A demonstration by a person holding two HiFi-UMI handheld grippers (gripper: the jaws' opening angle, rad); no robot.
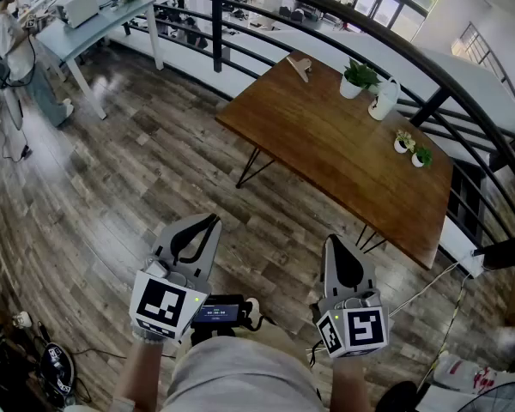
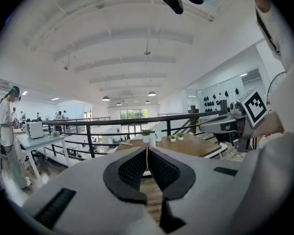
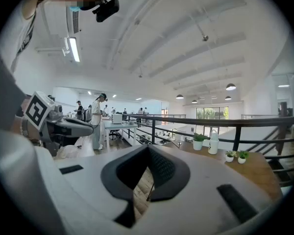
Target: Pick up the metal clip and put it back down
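Both grippers hang over the wood floor, short of the brown table [image 1: 326, 144]. In the head view my left gripper [image 1: 213, 220] is shut with nothing between its jaws. The same goes for my right gripper [image 1: 336, 240]. The left gripper view shows its black pads [image 2: 137, 168] pressed together, pointing at the table [image 2: 186, 146]. In the right gripper view the pads [image 3: 161, 168] also meet and hold nothing. A small pale thing [image 1: 299, 65] lies near the table's far corner, too small to tell whether it is the metal clip.
On the table stand a potted plant [image 1: 358, 79], a white jug [image 1: 383, 99] and two small plants [image 1: 411, 148]. A black railing [image 1: 360, 33] runs behind it. At the far left a person [image 1: 13, 50] stands by a white desk [image 1: 94, 24]. Cables lie on the floor [image 1: 446, 290].
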